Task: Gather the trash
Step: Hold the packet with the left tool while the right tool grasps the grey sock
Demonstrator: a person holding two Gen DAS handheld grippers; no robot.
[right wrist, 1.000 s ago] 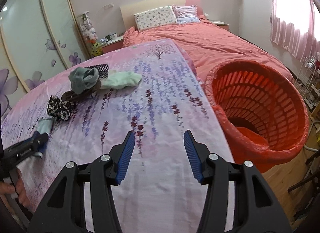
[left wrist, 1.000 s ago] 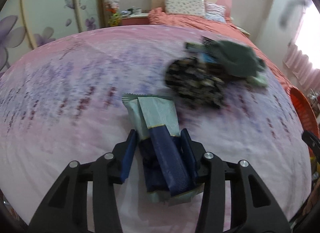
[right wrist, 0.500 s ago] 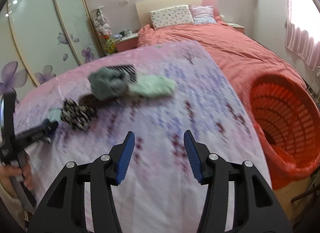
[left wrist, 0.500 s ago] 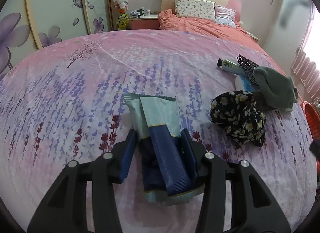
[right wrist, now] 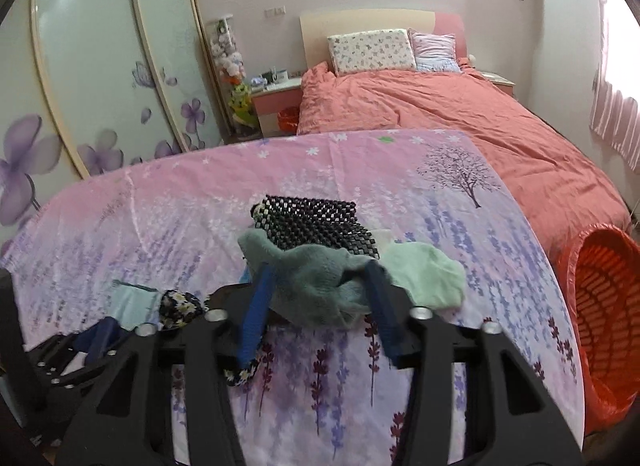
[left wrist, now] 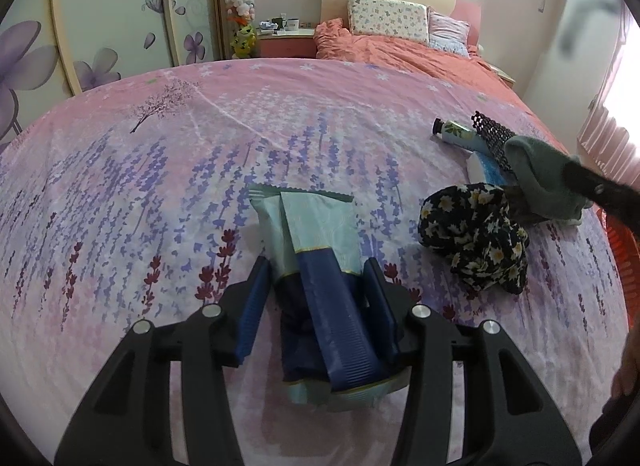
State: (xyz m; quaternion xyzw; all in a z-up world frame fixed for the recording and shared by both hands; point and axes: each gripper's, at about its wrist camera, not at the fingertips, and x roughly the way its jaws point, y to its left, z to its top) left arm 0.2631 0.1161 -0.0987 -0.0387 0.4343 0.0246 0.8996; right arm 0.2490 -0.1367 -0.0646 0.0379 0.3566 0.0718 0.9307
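Compared with a second ago, the left wrist view has steadied: the blur is gone and the pile of items sits further right. The left gripper (left wrist: 316, 286) has kept its pinch on the blue and pale-green wrapper (left wrist: 316, 250), which lies flat on the pink flowered sheet (left wrist: 160, 185) between its pads. The right gripper (right wrist: 320, 298) has swung left from the bare sheet beside the red basket (right wrist: 600, 306) to the pile, and its jaws are closing with the grey-green sock (right wrist: 316, 282) between them; the fingers (right wrist: 256, 306) stand at either flank of the sock, and whether they press it yet cannot be told.

From left to right in the left view: the wrapper, then the dark flowered cloth (left wrist: 476, 238), then a small tube (left wrist: 456, 131), a black mesh piece (left wrist: 494, 137) and a blue packet (left wrist: 486, 167) tucked beside the sock. In the right view the mesh lies just behind the sock, a mint-green cloth (right wrist: 428, 274) touches it on the right, and the basket stands off the sheet's right edge. The flowered cloth partly slips under the right gripper's left finger. Behind is a bed with an orange quilt (right wrist: 440, 113)
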